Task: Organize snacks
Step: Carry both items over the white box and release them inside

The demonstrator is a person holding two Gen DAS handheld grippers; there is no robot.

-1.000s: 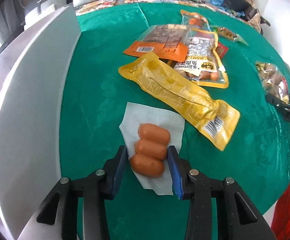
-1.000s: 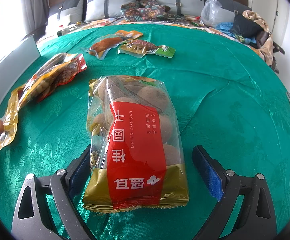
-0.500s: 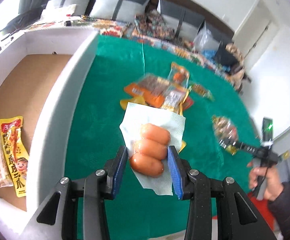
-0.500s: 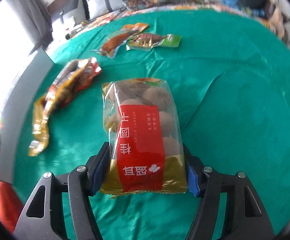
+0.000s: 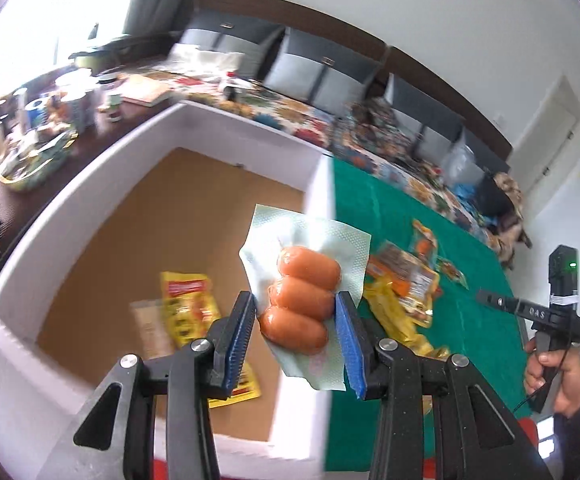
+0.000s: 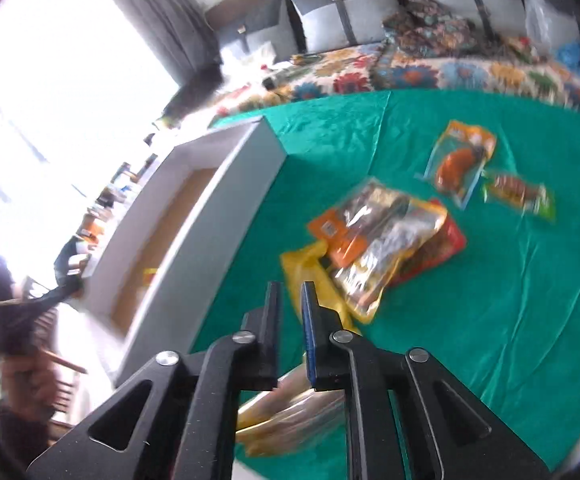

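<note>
In the left wrist view, the left claw [image 5: 296, 334] stays clamped on the sausage pack [image 5: 304, 300], which now hangs above the white box [image 5: 226, 128] rather than the green desk [image 5: 430, 216], so judged ready to drop in. In the right wrist view, the right claw [image 6: 290, 308] has just been closing and now pinches the edge of the longan bag [image 6: 290, 412], lifted off the desk.
</note>
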